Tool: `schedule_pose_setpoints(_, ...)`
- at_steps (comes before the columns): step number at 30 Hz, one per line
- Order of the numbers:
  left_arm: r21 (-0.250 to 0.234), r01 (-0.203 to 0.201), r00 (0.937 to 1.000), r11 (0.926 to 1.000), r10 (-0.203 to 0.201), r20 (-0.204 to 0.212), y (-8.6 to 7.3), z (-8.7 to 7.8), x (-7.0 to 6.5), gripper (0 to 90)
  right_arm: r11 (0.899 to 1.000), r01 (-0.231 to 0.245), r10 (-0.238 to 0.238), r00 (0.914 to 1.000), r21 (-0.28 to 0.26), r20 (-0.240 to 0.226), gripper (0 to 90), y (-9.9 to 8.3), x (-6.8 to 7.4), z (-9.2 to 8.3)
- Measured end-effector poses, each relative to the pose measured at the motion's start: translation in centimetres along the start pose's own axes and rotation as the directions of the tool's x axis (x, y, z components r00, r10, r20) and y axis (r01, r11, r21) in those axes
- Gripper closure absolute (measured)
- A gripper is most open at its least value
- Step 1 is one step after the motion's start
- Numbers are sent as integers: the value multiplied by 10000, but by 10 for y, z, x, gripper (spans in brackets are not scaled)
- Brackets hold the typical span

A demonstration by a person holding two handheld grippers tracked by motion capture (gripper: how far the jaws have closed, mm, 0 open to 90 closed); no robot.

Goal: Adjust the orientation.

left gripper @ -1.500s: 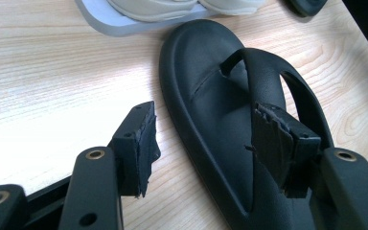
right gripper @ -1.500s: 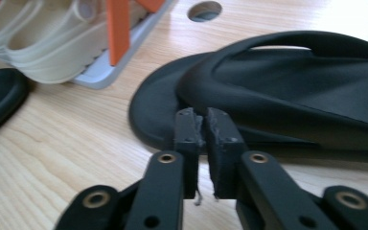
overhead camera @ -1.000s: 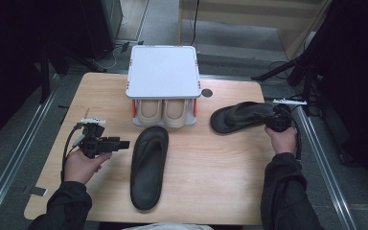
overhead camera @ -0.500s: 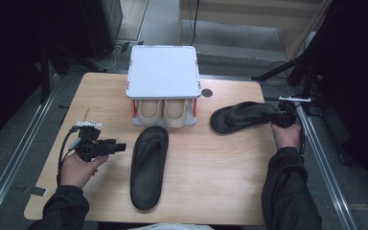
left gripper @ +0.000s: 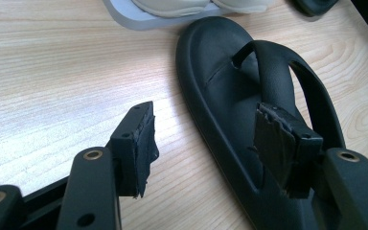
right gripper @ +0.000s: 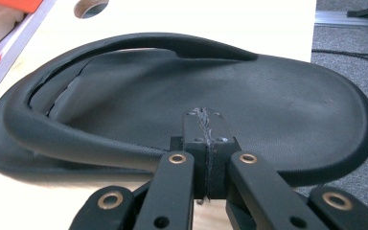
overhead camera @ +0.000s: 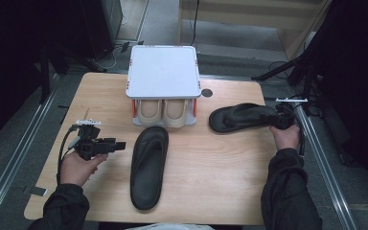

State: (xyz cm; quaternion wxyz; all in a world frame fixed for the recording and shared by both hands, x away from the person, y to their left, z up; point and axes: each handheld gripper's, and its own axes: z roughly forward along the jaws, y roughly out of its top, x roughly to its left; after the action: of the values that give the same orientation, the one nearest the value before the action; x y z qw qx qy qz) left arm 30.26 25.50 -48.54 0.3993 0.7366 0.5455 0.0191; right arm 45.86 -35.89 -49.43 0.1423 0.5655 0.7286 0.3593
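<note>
meanwhile both black flip-flops [overhead camera: 148, 165] show no readable branding.

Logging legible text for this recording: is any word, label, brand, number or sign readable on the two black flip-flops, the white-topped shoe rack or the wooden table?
None readable in the high view or either gripper view.
Black rubber flip-flop in the middle: plain.
Black rubber flip-flop at the right: plain.
White-topped rack with orange posts: blank top.
Light wooden table: bare grain.

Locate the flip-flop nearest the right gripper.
High view: the black flip-flop lies sideways on the table's right side, right of the shoe rack, its heel at the right gripper.
</note>
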Motion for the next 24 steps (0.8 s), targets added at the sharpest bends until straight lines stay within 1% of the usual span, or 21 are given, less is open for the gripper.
schedule_pose_setpoints(4,-1,9,10000,10000,-9,33,2,1,2,406,9998,152,-151,9999,99,-43,900,-5,4,-4)
schedule_pose_setpoints(5,1,-9,10000,10000,9,30,3,1,2,404,9995,294,-293,9995,89,-85,900,-8,7,-6)
schedule_pose_setpoints(6,12,8,10000,10000,-8,26,3,1,2,404,9995,294,-293,9995,89,-85,900,-8,7,-6)
schedule_pose_setpoints(7,-20,8,10000,10000,-8,32,4,1,2,404,9984,543,-542,9984,124,-152,900,-12,11,-9)
schedule_pose_setpoints(8,-37,-20,10000,10000,20,35,5,2,3,404,9984,543,-542,9984,124,-152,900,-12,11,-9)
schedule_pose_setpoints(9,-47,-23,10000,10000,24,73,6,3,3,404,9981,594,-591,9981,182,-163,900,-14,16,-11)
schedule_pose_setpoints(10,-47,-23,10000,10000,24,73,6,3,3,403,9981,594,-591,9981,182,-163,900,-14,16,-11)
schedule_pose_setpoints(11,-34,-48,10000,10000,48,71,8,4,3,403,9971,710,-705,9974,264,-170,900,-17,20,-13)
schedule_pose_setpoints(12,-34,-48,10000,10000,48,71,8,4,3,402,9971,710,-705,9974,264,-170,900,-17,20,-13)
schedule_pose_setpoints(13,11,-33,9999,10000,33,109,10,5,3,400,9965,772,-765,9968,334,-234,900,-19,25,-14)
schedule_pose_setpoints(14,11,-33,9999,10000,33,109,10,5,3,401,9965,772,-765,9968,334,-234,900,-19,25,-14)
schedule_pose_setpoints(15,26,-90,9999,10000,89,104,11,6,4,400,9954,867,-855,9958,396,-317,900,-21,31,-15)
schedule_pose_setpoints(16,26,-90,9999,10000,89,104,11,6,4,400,9954,867,-855,9958,396,-317,900,-21,31,-15)
schedule_pose_setpoints(17,39,-55,9999,10000,55,123,13,7,5,401,9943,957,-941,9950,474,-346,900,-23,36,-16)
schedule_pose_setpoints(18,39,-55,9999,10000,55,123,13,7,5,400,9943,957,-941,9950,474,-346,900,-23,36,-16)
schedule_pose_setpoints(19,30,-67,9999,10000,67,98,14,7,5,401,9936,991,-970,9945,539,-402,900,-24,42,-16)
schedule_pose_setpoints(20,30,-67,9999,10000,67,98,14,7,5,401,9936,991,-970,9945,539,-402,900,-24,42,-16)
schedule_pose_setpoints(21,116,-121,9998,9999,119,127,16,8,6,400,9928,1057,-1028,9934,566,-516,900,-26,47,-16)
schedule_pose_setpoints(22,116,-121,9998,9999,119,127,16,8,6,400,9928,1057,-1028,9934,566,-516,900,-26,47,-16)
schedule_pose_setpoints(23,98,-131,9999,9999,130,87,16,9,6,400,9909,1201,-1166,9915,610,-576,900,-27,53,-15)
schedule_pose_setpoints(24,118,-131,9999,9998,130,98,17,9,6,400,9909,1201,-1166,9915,610,-576,900,-27,53,-15)
